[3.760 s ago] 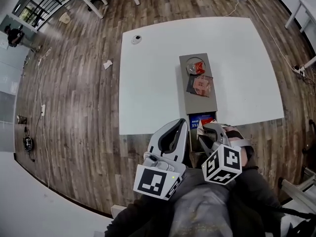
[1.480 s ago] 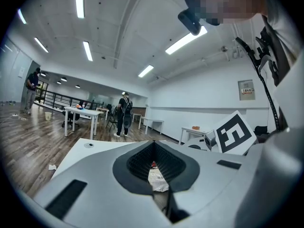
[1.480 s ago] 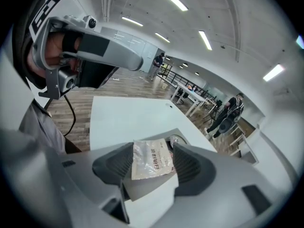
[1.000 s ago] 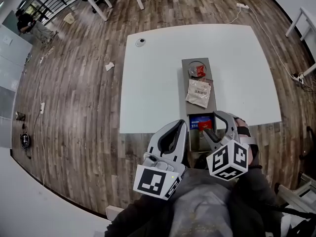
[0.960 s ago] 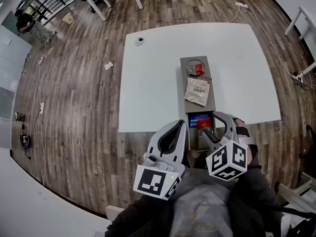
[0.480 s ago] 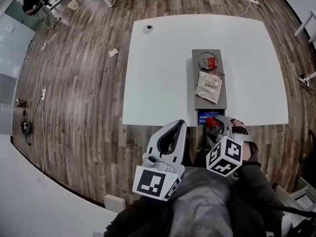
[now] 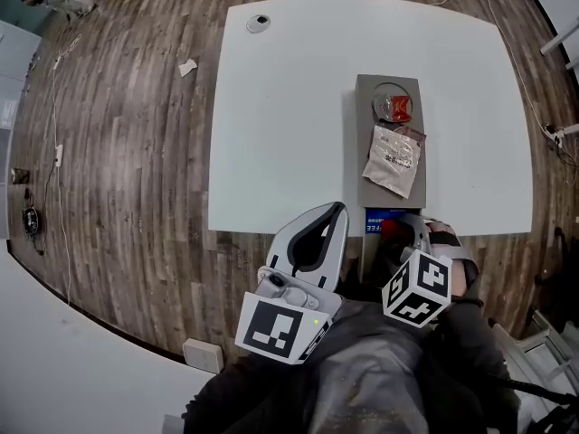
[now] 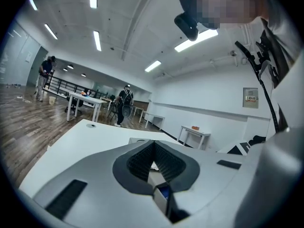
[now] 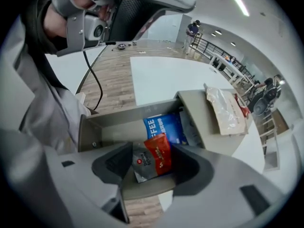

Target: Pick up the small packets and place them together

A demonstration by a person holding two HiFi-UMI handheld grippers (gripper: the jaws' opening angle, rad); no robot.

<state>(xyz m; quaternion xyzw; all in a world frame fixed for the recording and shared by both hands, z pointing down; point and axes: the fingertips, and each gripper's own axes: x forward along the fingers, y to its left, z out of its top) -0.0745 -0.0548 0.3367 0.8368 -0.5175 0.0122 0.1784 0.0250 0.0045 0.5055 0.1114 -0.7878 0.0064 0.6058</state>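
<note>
Just left of the grey drawer unit [image 7: 387,90], the left gripper [image 7: 335,215] has its jaws pressed together, empty. Since a second ago the right gripper [image 9: 152,164] has sunk over the unit's open drawer [image 9: 109,127]. Its jaws have just been widening around, not pinching, a red-and-grey packet [image 9: 153,161] that lies there beside a blue coffee packet [image 9: 164,126]. On the unit's top lie a whitish packet [image 7: 393,159] and a clear red-filled pouch [image 7: 395,105].

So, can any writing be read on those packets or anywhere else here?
"FEE" in white, the visible end of a word on the blue packet.
Too blurred to read: the logo and print on the red and grey packet.
Too small to read: the print on the clear bag.
Too small to read: the wall sign.
</note>
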